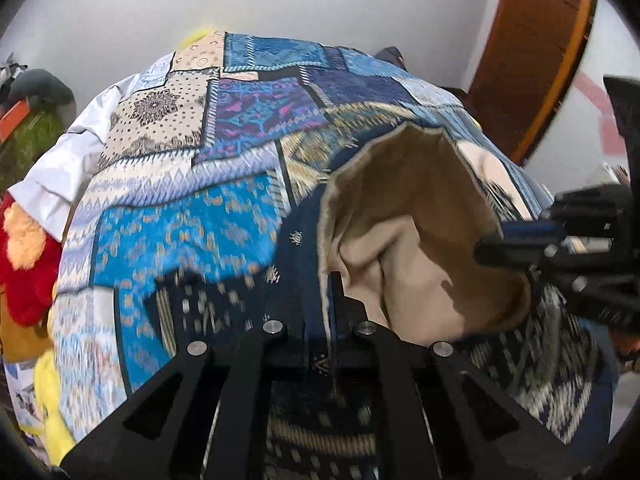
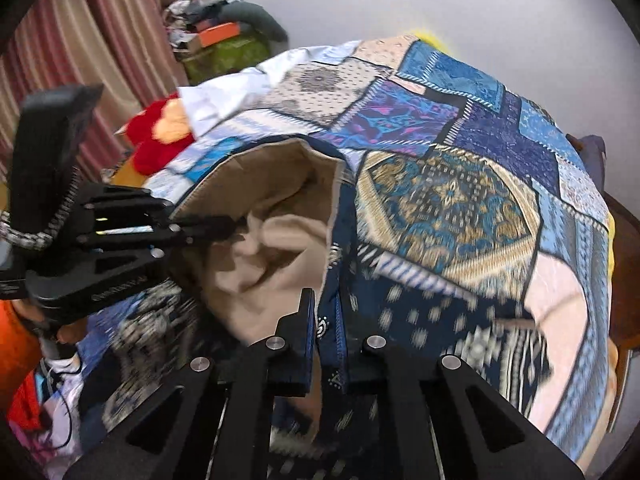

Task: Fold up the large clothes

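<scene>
A dark navy patterned garment with a beige inner side (image 1: 404, 240) is held up over the bed; its beige inside also shows in the right wrist view (image 2: 272, 248). My left gripper (image 1: 320, 344) is shut on the garment's navy edge. It appears in the right wrist view (image 2: 224, 226) at the left, pinching the cloth. My right gripper (image 2: 326, 332) is shut on the navy hem. It appears in the left wrist view (image 1: 492, 254) at the right, gripping the beige fold. The two grippers hold the edge close together.
A blue patchwork bedspread (image 1: 248, 120) covers the bed (image 2: 460, 200). Red and yellow plush toys (image 1: 24, 264) lie at the left edge. A white cloth (image 1: 68, 168) lies beside them. A wooden door (image 1: 532, 52) stands at the right. Striped curtains (image 2: 80, 40) and a clutter pile (image 2: 216, 36) are at the back left.
</scene>
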The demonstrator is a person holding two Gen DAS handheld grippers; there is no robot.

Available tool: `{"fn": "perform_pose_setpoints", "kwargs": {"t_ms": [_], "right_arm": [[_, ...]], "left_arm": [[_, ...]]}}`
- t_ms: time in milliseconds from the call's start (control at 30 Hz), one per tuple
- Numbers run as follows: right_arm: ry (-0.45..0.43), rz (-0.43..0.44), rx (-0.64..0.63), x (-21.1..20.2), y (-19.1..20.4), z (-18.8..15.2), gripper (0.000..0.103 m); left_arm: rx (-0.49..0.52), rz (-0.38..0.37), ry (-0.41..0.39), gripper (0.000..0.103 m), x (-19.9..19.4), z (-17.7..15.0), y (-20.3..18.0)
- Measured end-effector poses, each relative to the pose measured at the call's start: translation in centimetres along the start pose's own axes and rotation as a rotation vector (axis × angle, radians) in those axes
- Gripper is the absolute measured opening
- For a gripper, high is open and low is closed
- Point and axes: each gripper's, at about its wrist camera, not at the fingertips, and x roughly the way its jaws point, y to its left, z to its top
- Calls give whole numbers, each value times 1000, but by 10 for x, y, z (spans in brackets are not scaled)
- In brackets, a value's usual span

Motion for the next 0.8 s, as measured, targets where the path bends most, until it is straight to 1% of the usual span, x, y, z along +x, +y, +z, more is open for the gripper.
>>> {"fn": "perform_pose_setpoints", "kwargs": {"t_ms": [100, 167, 300, 367, 433, 500, 633, 700, 800], "right_arm": [[3, 37, 12, -27, 12, -26, 7], [17, 49, 22, -37, 19, -44, 7], [38, 64, 47, -52, 31, -80, 7], [62, 55, 52, -53, 37, -96, 7], [78, 33, 44, -55, 43, -110, 8], [103, 19, 39, -56, 49, -125, 8], [179, 37, 22, -58, 55, -149, 8], [175, 27, 6, -64, 56, -158, 8], [162, -25, -19, -74, 53, -163, 8]], "left_arm": [[12, -6, 20, 6, -15, -31, -13], [16, -5, 45, 6, -18, -51, -18], [-9, -18, 99, 6, -21, -91, -22], [-19, -21, 133, 6, -20, -111, -24], [-13, 8, 150, 8, -20, -130, -25], [-16, 11, 177, 8, -20, -147, -24], [-60, 15, 199, 8, -31, -175, -13], [-74, 31, 200, 8, -38, -181, -4], [-87, 90, 190, 8, -52, -183, 13]]}}
